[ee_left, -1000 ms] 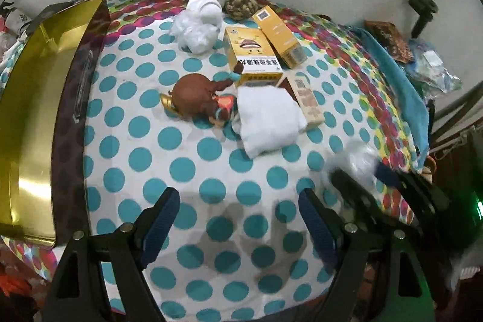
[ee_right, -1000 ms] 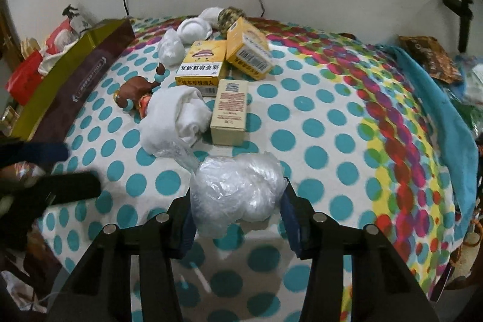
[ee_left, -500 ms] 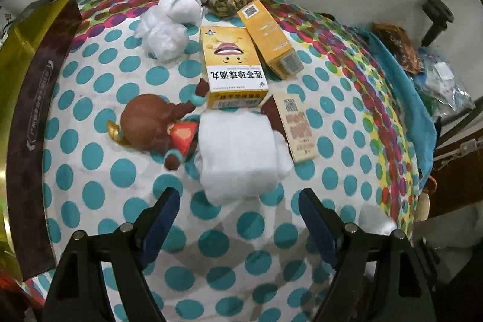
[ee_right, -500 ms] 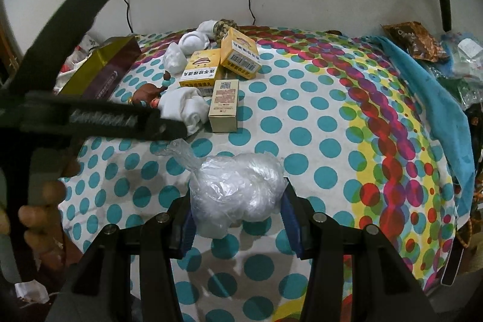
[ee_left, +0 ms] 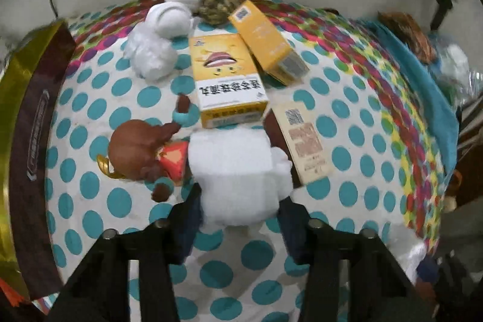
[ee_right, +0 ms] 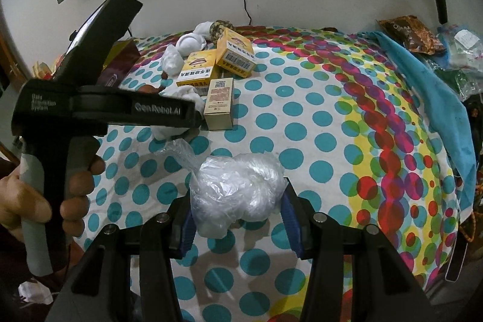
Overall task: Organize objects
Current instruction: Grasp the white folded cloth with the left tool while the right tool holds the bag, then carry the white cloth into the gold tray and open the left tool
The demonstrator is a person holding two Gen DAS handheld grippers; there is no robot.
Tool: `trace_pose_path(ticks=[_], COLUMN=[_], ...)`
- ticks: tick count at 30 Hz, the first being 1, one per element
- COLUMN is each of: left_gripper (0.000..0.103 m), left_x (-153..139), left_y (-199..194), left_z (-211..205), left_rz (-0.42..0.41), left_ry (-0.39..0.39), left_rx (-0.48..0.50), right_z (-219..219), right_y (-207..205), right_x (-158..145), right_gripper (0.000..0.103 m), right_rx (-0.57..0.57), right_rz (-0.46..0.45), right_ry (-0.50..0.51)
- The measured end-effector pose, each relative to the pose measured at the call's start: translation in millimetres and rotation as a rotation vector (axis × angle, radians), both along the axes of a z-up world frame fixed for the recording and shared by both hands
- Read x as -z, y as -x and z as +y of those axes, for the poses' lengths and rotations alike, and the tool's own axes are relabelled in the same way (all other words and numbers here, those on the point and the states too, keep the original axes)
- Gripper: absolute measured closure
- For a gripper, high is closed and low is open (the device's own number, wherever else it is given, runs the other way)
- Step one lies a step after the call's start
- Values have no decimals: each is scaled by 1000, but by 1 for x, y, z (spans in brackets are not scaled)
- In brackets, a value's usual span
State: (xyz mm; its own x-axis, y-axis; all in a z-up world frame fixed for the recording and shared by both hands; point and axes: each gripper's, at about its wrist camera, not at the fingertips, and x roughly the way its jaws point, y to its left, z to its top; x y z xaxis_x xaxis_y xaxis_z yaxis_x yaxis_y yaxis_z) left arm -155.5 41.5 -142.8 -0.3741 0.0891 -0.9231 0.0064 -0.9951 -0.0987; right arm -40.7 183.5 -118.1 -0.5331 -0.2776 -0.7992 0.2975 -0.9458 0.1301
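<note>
The left gripper (ee_left: 238,212) is being held over the polka-dot cloth (ee_left: 120,86), its fingers set either side of the white folded cloth (ee_left: 235,171); whether the pads are pressing it cannot be told, as the cloth's near edge is being hidden between them. The brown toy figure (ee_left: 139,153) is being partly covered by that cloth. The clear plastic bag (ee_right: 238,186) is being clamped between the fingers of the right gripper (ee_right: 238,219), above the polka-dot cloth. The gold box (ee_left: 12,116) is being cut off at the left edge.
</note>
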Motion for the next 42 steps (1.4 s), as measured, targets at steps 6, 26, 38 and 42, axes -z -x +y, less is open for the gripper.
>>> trace_pose_path(ticks=[6, 26, 38, 42], left_gripper=[68, 69, 69, 69], left_x=[-2, -59, -115, -123], left_y=[-7, -64, -109, -119], left_z=[6, -2, -54, -92], left_rz=[17, 141, 258, 279], left_ry=[31, 96, 140, 171], left_rx=[30, 51, -11, -80], right_z=[2, -1, -4, -4], right_y=[-1, -5, -11, -13], right_x=[-1, -8, -12, -15], right_gripper=[56, 56, 56, 56], right_rx=[4, 13, 32, 36], right_rz=[0, 23, 40, 46], right_ry=[5, -9, -31, -28])
